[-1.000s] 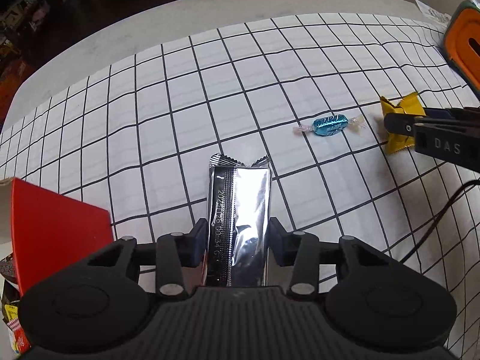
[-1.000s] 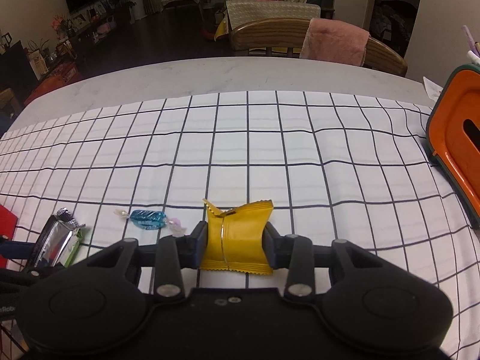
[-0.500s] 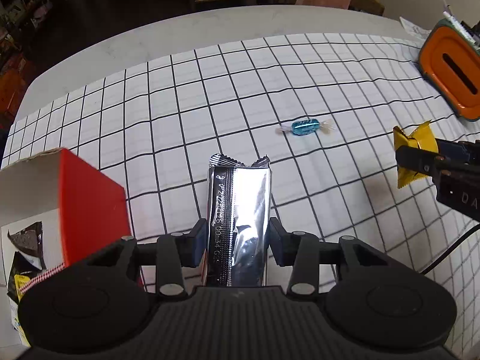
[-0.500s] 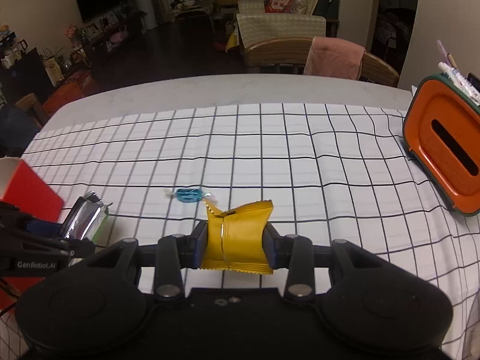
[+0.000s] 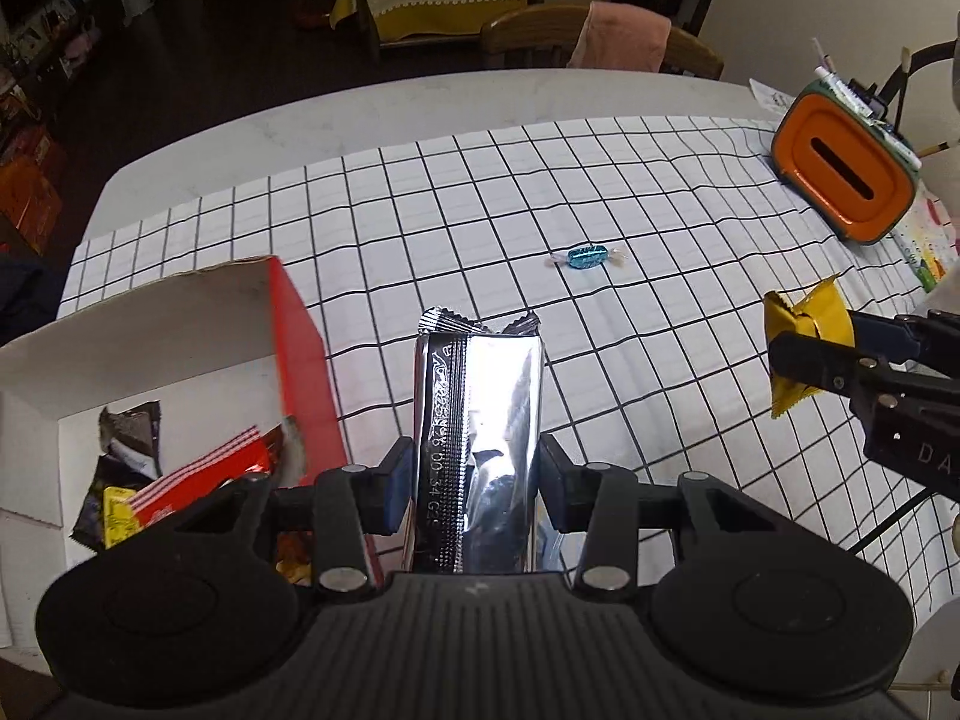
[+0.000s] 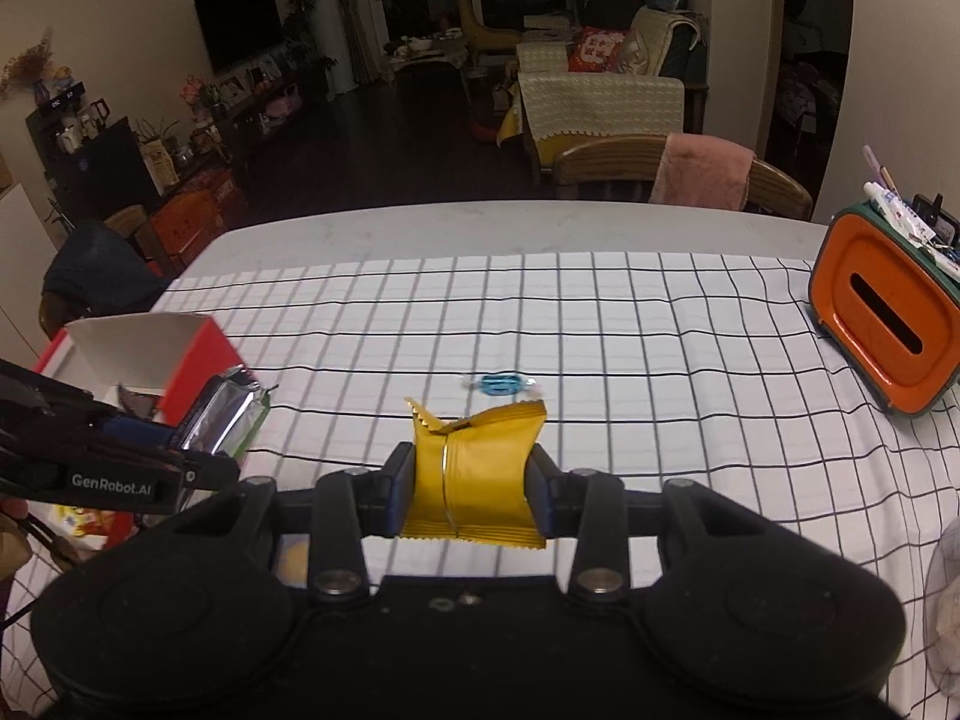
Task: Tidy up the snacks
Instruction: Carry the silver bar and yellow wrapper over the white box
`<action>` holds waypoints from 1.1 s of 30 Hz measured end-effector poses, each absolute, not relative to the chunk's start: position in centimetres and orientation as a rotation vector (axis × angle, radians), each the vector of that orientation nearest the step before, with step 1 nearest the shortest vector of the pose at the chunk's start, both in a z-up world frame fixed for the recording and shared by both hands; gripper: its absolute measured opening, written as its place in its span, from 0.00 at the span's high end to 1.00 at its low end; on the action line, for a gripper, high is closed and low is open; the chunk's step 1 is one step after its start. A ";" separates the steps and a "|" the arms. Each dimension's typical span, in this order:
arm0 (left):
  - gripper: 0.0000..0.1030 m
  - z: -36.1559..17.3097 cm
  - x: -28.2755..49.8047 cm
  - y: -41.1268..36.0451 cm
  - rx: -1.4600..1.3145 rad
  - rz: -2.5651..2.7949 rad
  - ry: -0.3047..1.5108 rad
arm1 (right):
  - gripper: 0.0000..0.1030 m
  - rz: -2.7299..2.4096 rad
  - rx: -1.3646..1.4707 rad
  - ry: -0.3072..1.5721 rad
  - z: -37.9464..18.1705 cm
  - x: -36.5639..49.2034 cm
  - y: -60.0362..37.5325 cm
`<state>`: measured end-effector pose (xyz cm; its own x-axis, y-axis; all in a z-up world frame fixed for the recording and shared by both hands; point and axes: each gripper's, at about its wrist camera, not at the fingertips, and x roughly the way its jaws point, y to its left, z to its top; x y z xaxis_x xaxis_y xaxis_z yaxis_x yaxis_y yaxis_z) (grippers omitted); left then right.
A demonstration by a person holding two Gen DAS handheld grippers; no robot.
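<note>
My left gripper (image 5: 477, 483) is shut on a long silver foil snack bar (image 5: 480, 420), held well above the checked tablecloth. Left of it stands an open red box (image 5: 300, 336) with white inner walls and several wrapped snacks inside. My right gripper (image 6: 471, 495) is shut on a yellow snack packet (image 6: 474, 468), also in the air; that packet (image 5: 804, 324) shows at the right in the left wrist view. A blue wrapped candy (image 5: 587, 256) lies alone on the cloth (image 6: 501, 383) beyond both grippers. The silver bar (image 6: 222, 417) and red box (image 6: 198, 360) appear at the left of the right wrist view.
An orange tissue holder (image 5: 846, 174) with pens on top stands at the table's far right (image 6: 882, 324). A wooden chair with a pink towel (image 6: 702, 174) sits behind the far table edge. A black cable (image 5: 900, 516) trails over the cloth at the right.
Both grippers have risen and drawn back from the table, each keeping its snack. The red box's inside has come into the left wrist view, and the blue candy looks farther away.
</note>
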<state>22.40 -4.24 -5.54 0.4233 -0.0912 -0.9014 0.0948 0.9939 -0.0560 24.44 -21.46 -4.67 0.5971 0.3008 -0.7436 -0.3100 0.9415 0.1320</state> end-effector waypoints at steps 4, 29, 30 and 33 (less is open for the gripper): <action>0.59 -4.2 20.9 -2.4 -0.004 -0.125 1.103 | 0.64 0.379 -0.011 0.843 -3.4 22.9 -19.6; 0.59 -4.5 18.4 16.5 -0.058 0.052 1.068 | 0.64 0.512 -0.136 0.859 -3.4 20.7 -2.8; 0.59 -4.9 18.7 17.2 -0.059 0.067 1.075 | 0.64 0.517 -0.143 0.862 -3.5 20.7 -2.0; 0.59 -6.2 19.4 19.0 -0.063 0.101 1.096 | 0.64 0.526 -0.159 0.874 -4.1 21.0 0.1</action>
<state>19.44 19.02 -6.16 0.4531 0.0500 -0.8901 -0.1128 0.9936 -0.0016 21.00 0.11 -4.11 0.5247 0.3738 -0.7648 -0.5010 0.8620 0.0775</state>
